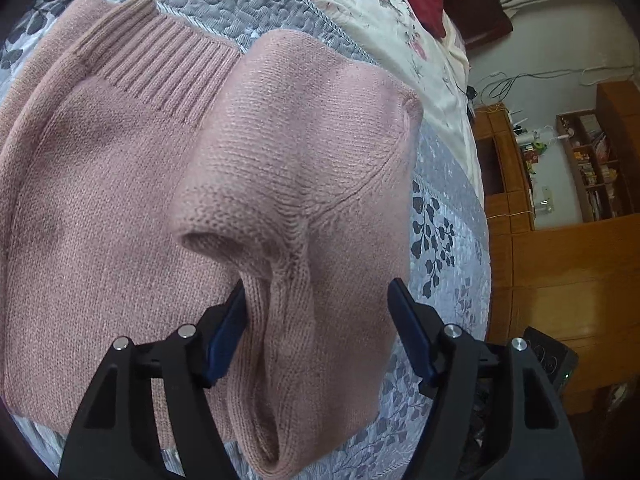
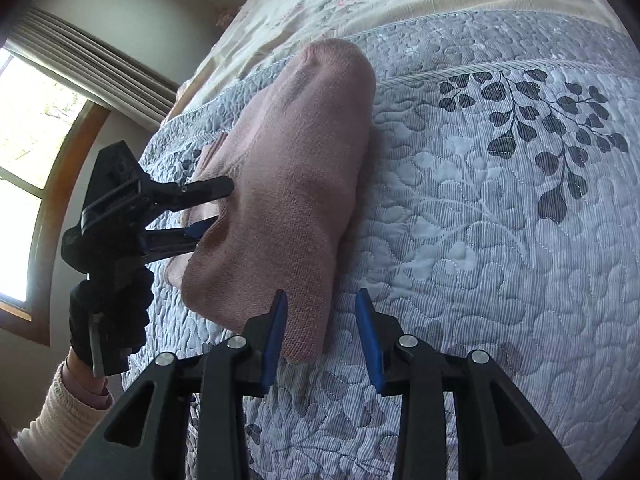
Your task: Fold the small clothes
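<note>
The pink knit sweater (image 1: 120, 208) lies on the bed's grey quilt (image 2: 500, 240), partly folded, with its ribbed hem toward the far side near the cream floral blanket (image 2: 360, 4). To the right of the sweater in the right wrist view the quilt is bare and open — plenty of room there. Past the bed's edge in the left wrist view stands a wooden shelf unit (image 1: 592, 160) with small items in its cubbies, too small to make out.

The left tongs (image 1: 320, 316) are spread wide with a folded flap of sweater between the blue pads, touching one pad only — not clamped. The right tongs (image 2: 322, 316) are apart too, the sweater's near corner brushing the left-side pad
</note>
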Demonstrator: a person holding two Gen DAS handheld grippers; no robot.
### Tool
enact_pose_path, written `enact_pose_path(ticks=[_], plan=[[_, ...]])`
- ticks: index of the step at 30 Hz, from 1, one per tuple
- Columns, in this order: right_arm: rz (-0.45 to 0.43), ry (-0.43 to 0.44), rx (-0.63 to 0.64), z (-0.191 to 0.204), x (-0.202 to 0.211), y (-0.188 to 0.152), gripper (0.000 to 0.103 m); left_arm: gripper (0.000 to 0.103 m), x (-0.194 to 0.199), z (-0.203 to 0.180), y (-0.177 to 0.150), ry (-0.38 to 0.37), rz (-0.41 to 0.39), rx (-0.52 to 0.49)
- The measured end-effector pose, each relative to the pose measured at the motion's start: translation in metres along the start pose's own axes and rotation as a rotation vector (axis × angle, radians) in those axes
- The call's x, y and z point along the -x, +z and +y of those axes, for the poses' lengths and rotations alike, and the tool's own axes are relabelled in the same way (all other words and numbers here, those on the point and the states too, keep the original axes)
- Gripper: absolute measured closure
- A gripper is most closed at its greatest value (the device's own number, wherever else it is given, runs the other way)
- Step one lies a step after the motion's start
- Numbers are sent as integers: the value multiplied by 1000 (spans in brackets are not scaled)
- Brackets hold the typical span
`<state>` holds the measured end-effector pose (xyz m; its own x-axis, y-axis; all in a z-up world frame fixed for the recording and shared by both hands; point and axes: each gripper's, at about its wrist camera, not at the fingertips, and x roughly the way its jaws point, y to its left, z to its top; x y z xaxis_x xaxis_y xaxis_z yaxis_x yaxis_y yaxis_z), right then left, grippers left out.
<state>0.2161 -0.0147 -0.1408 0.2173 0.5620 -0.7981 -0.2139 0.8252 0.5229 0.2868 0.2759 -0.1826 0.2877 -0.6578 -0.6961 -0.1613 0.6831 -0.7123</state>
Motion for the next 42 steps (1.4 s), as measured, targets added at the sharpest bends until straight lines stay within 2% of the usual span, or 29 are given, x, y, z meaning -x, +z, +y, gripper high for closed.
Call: enact_pose_path(ticks=[4, 7, 8, 9, 10, 12, 15, 22, 27, 31, 35, 40, 42], plan=[[-8, -4, -4, -4, 3, 0, 67, 36, -7, -2, 3, 12, 0, -1], [-11, 0, -13, -6, 4, 0, 67, 36, -15, 3, 10, 6, 6, 34], [-12, 2, -14, -6, 5, -1, 67, 40, -15, 3, 11, 3, 1, 43], [-13, 1, -15, -7, 6, -2, 67, 53, -15, 2, 12, 20, -7, 44], [-12, -2, -16, -8, 6, -2, 67, 58, -14, 3, 12, 40, -13, 42], [-10, -5, -21, -10, 6, -3, 67, 83, -8, 5, 10, 21, -38, 57], [-9, -7, -30, -11, 5, -5, 67, 87, 4, 6, 7, -24, -83, 85], [-4, 0, -10, -1, 2, -5, 67, 89, 63, 0, -1, -104, -225, 17], [7, 12, 28, 16, -6, -2, 67, 89, 115, 17, 0, -67, -298, -21], [24, 26, 68, 35, -19, 0, 67, 89, 144, 51, 4, -28, -324, 11], [46, 42, 104, 55, -32, 1, 67, 89, 153, 83, 4, 14, -333, 13], [66, 91, 87, 71, -48, 7, 60, 88, 131, 113, 0, 71, -276, 21], [80, 118, 65, 75, -57, 8, 58, 85, 122, 122, -2, 81, -255, 33]])
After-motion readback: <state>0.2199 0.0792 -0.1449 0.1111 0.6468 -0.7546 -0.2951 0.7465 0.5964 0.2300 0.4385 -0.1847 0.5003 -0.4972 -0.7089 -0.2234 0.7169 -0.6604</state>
